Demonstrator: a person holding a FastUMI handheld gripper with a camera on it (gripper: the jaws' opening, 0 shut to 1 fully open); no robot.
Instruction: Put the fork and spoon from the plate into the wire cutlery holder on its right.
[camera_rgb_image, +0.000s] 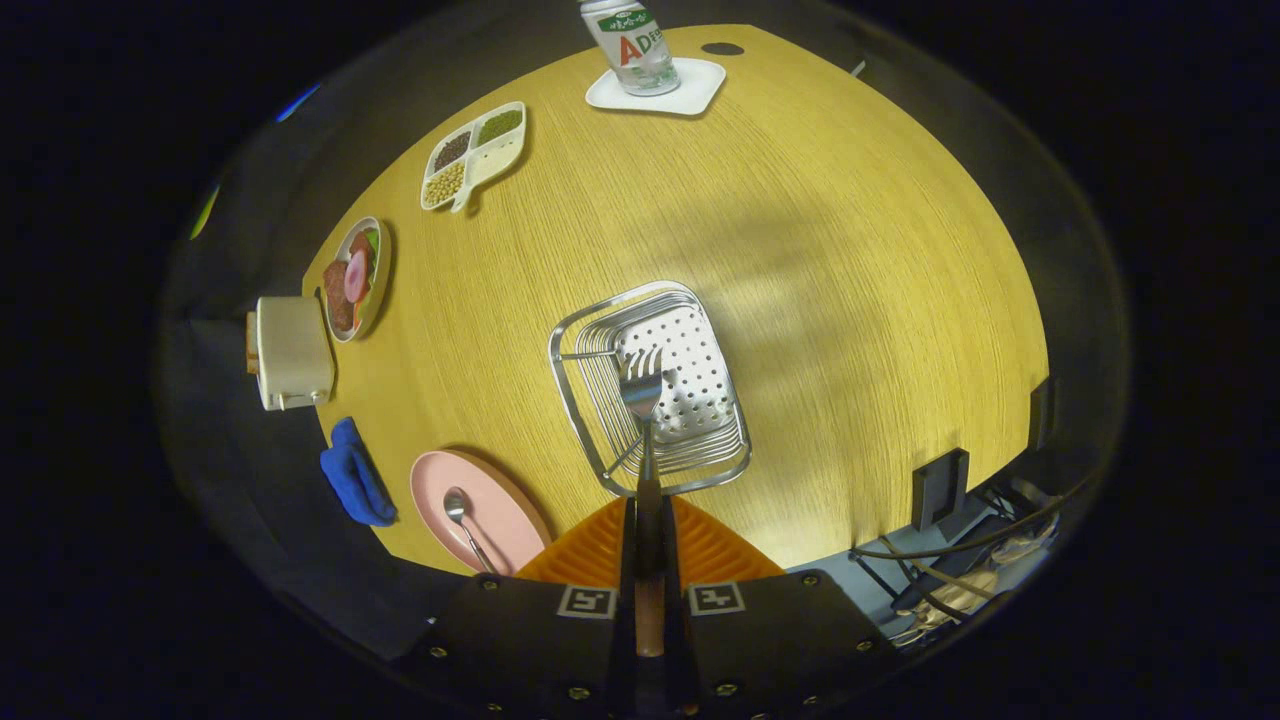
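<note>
The gripper (648, 520) clamps the steel fork (642, 392) by its handle, tines poised over the silver wire cutlery holder (600, 340) just ahead. Next: lower and release it (the metal spoon (462, 520) lies on the pink plate (510, 520), left of the fingers).

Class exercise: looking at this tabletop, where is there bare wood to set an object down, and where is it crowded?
Free: the wide table stretch beyond and right of the wire holder, up to the bottle's tray. Crowded: the side with pink plate, blue cloth, toaster, food dishes. The gripper holds the fork.
</note>
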